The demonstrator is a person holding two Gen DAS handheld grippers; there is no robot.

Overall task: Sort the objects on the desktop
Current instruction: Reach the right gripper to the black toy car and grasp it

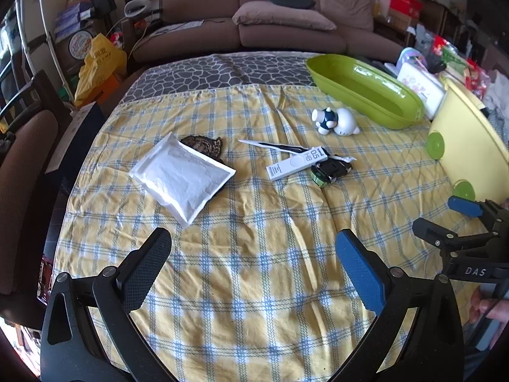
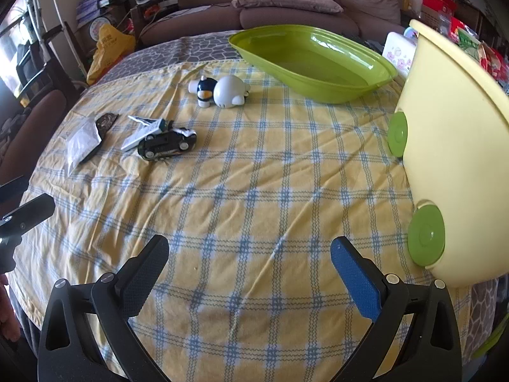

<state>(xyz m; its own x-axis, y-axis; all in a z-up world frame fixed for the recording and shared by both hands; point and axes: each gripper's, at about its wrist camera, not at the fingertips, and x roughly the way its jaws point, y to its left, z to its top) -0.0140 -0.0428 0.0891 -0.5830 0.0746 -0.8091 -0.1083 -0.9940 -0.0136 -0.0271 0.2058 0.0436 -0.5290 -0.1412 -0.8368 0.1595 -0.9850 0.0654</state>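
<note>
On the yellow checked tablecloth lie a white padded envelope [image 1: 181, 175] over a dark patterned object [image 1: 203, 145], a white pencil-lead box [image 1: 296, 163], a black toy car [image 1: 331, 170] [image 2: 167, 147] and a white-and-blue penguin toy [image 1: 337, 121] [image 2: 222, 94]. A green oval tray [image 1: 366, 90] [image 2: 313, 63] stands at the back right. A pale yellow bin [image 1: 470, 149] [image 2: 458, 146] stands at the right. My left gripper [image 1: 254, 242] is open and empty above the near cloth. My right gripper [image 2: 249, 248] is open and empty, left of the yellow bin; it also shows in the left wrist view [image 1: 445, 219].
A brown sofa [image 1: 264, 16] with a pillow stands behind the table. A chair [image 1: 25, 172] is at the left edge. A white box [image 1: 420, 86] and cluttered packets sit at the far right. A thin white paper strip [image 1: 273, 146] lies near the lead box.
</note>
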